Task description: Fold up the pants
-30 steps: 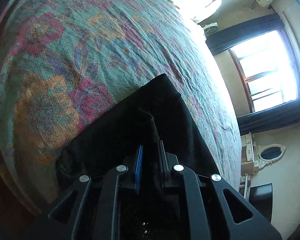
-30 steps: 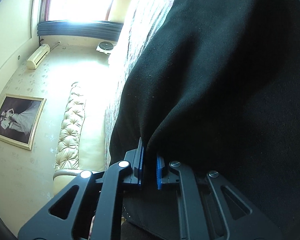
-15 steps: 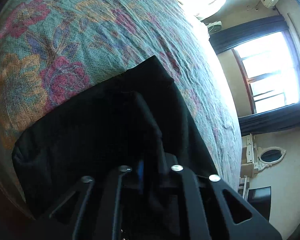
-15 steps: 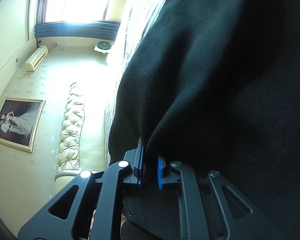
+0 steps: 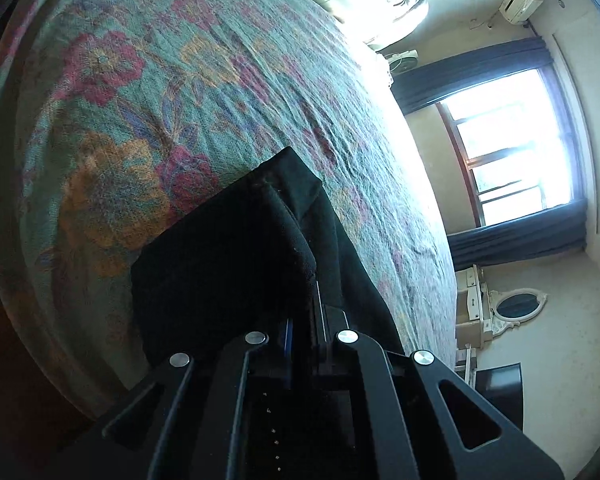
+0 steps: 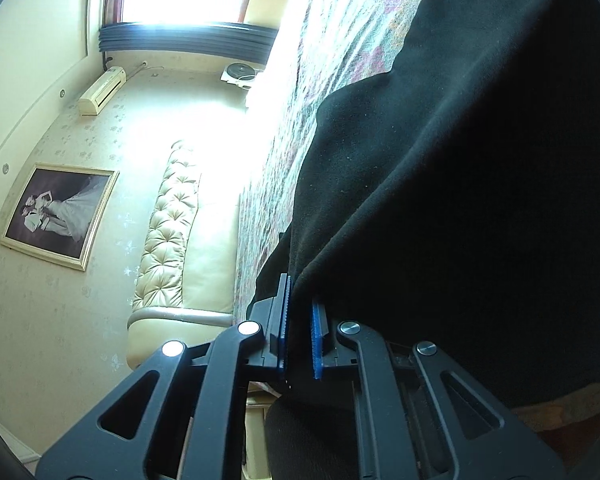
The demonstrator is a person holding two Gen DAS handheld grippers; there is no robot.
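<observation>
The black pants (image 5: 228, 256) lie on a bed with a green floral spread (image 5: 148, 92). My left gripper (image 5: 302, 320) is shut on a bunched edge of the cloth, which rises into a folded ridge in front of its jaws. In the right wrist view the pants (image 6: 460, 180) fill the right half of the frame. My right gripper (image 6: 300, 332) is shut on a hanging edge of them between its blue pads (image 6: 317, 340). Most of the garment is hidden by its own folds.
The tufted cream headboard (image 6: 168, 240) stands at the head of the bed. A bright window with dark curtains (image 5: 516, 152) is on the far wall. A white dresser with an oval mirror (image 5: 512, 304) stands beyond the bed. A framed photo (image 6: 56, 216) hangs on the wall.
The left gripper has drawn back with the cloth, so more bedspread shows at the left. On the right, the pants have shifted right and uncovered more floral spread.
</observation>
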